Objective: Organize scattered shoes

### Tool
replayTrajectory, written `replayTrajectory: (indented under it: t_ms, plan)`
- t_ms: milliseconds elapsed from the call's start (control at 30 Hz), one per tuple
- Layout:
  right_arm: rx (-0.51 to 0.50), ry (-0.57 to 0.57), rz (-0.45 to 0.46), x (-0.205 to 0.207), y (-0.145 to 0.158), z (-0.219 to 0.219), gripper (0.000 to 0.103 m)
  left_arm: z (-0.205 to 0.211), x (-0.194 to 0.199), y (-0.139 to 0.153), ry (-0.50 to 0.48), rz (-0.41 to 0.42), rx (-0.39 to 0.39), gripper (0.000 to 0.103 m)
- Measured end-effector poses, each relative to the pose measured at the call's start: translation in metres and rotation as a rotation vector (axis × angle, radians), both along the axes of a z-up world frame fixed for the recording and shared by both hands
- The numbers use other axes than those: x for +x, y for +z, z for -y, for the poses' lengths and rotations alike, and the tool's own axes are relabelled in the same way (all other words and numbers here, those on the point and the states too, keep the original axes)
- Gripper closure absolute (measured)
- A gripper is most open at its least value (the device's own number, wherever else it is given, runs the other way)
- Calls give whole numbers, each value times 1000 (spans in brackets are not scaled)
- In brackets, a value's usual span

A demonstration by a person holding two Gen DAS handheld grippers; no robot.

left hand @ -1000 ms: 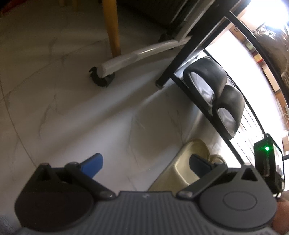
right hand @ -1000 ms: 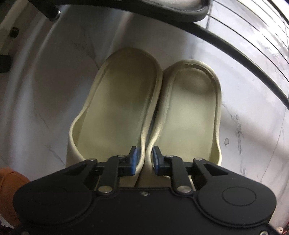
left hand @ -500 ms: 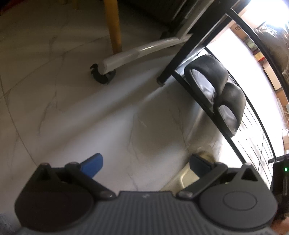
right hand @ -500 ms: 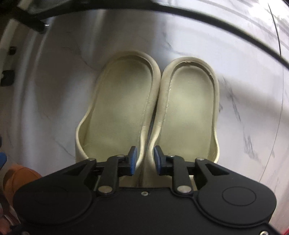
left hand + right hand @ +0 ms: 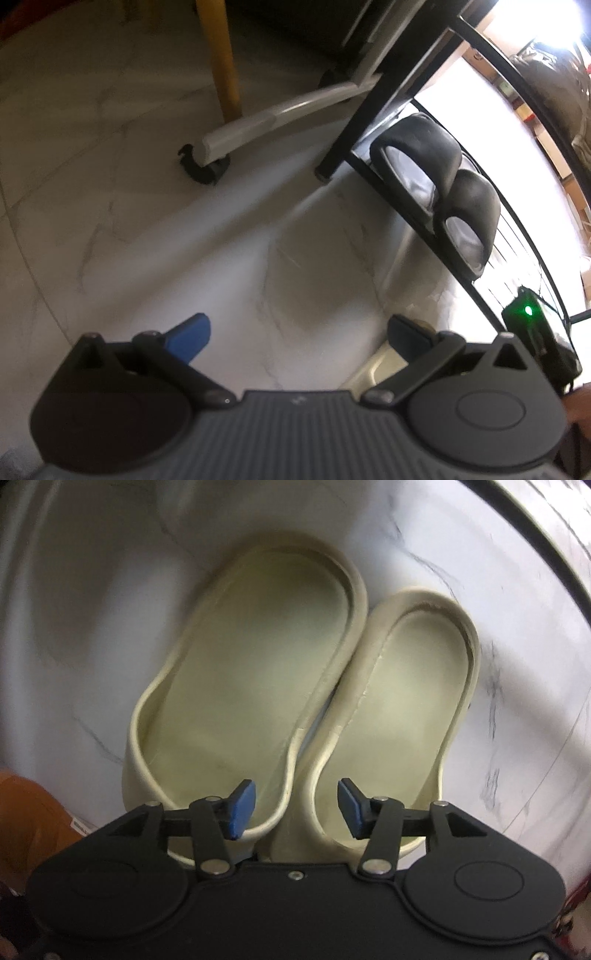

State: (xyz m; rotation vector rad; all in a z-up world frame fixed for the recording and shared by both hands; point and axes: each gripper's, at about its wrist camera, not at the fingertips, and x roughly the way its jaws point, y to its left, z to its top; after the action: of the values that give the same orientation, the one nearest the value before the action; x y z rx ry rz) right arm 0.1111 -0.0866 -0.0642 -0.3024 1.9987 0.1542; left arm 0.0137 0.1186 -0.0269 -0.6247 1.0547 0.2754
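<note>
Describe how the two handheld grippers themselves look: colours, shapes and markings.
The left gripper has a grey ribbed body, two round black housings, black linkage arms and blue-padded fingers. The right gripper has a smooth black body, round embossed discs, silver rivets and blue pads on its fingers.

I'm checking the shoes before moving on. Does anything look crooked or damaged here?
The cream slippers lie side by side on the floor but uneven: the left one sits further forward. The right gripper is opening and no longer presses them. No damage shows.
</note>
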Motion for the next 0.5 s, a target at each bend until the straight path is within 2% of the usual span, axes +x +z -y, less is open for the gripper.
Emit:
replayTrajectory:
  t_ms: [67,133,167,300,500]
  plan:
    - [11,4,-4,0,0,1,53,0,0,0,1,0,-4,1]
    - [44,14,32,-3,4,2,72,-1,0,0,-1,0,-7,1]
    - [61,21,60,-5,7,2,78,0,0,0,-2,1,-8,1]
    - [92,17,143,-20,18,7,81,1,0,1,-15,7,2,1]
    - [155,-36,327,-51,46,22,84,1,0,-1,-22,0,14,1]
